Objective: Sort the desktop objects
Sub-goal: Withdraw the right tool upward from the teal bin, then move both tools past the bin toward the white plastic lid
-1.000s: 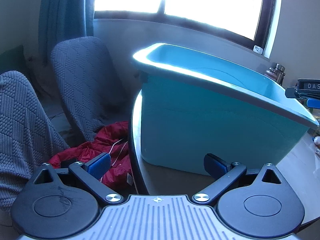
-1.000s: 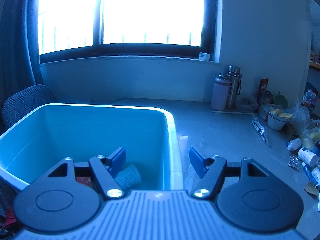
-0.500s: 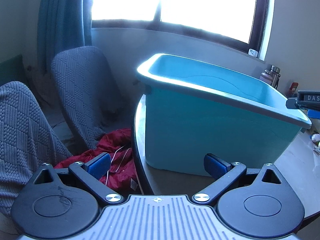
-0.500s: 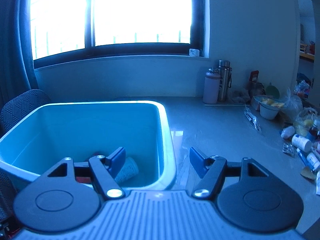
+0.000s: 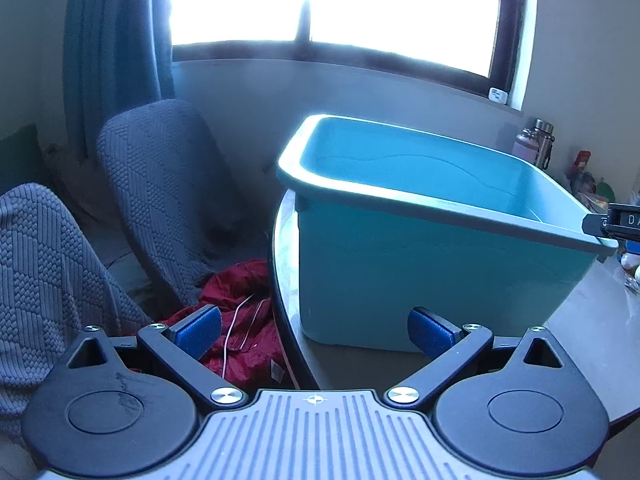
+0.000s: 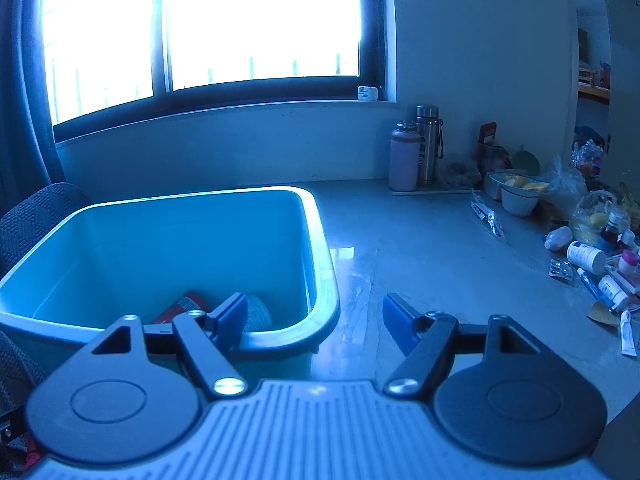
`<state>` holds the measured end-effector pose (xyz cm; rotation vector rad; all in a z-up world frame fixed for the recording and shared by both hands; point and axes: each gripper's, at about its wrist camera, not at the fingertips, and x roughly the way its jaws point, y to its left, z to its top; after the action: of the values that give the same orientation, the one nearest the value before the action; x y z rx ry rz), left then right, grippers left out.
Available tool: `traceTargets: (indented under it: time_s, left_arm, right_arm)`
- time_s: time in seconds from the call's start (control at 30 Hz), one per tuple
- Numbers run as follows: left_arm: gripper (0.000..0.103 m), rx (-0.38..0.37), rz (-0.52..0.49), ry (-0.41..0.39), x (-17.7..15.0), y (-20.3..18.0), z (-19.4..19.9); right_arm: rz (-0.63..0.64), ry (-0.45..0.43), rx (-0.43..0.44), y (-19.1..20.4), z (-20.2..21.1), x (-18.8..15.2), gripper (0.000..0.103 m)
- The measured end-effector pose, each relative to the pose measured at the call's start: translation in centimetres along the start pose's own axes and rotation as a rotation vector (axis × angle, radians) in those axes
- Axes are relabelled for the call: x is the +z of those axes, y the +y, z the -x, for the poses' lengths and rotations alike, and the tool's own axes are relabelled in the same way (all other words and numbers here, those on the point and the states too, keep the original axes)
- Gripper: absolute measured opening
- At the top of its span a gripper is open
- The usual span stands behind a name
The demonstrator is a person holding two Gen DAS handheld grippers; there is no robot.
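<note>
Right claw [image 6: 314,322] backed off, opening, empty; bin [image 6: 320,236] corner ahead.

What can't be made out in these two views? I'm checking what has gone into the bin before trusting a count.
- Bin contents, right wrist view: the right gripper covers part of a cup and a red packet; nothing lies between its opening jaws.
- Bin floor, left wrist view: hidden by its near wall.
- Bottle labels, right wrist view: too small.
- Other gripper, left wrist view: cut off by the right edge.
</note>
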<state>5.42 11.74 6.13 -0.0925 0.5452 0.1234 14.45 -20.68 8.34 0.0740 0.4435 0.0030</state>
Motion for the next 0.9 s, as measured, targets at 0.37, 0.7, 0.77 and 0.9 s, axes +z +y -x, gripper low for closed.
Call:
traceTargets:
  time_s: [0.37,0.7,0.77,0.9]
  left_arm:
    - [0.101,-0.013,-0.017,-0.007,1.6,-0.5,1.1]
    - [0.101,-0.016,-0.045,0.009,3.7,-0.5,1.9]
    - [0.101,-0.013,-0.052,0.018,4.2,-0.3,2.0]
    - [0.101,-0.025,-0.047,0.041,5.2,0.3,2.1]
  right_arm:
    - [0.01,-0.019,0.005,0.8,1.6,-0.1,0.078]
    - [-0.006,-0.003,0.006,1.2,2.2,-0.3,0.079]
    - [-0.008,-0.004,0.005,1.3,2.4,-0.2,0.08]
    - [-0.012,0.004,0.008,1.5,2.8,0.1,0.086]
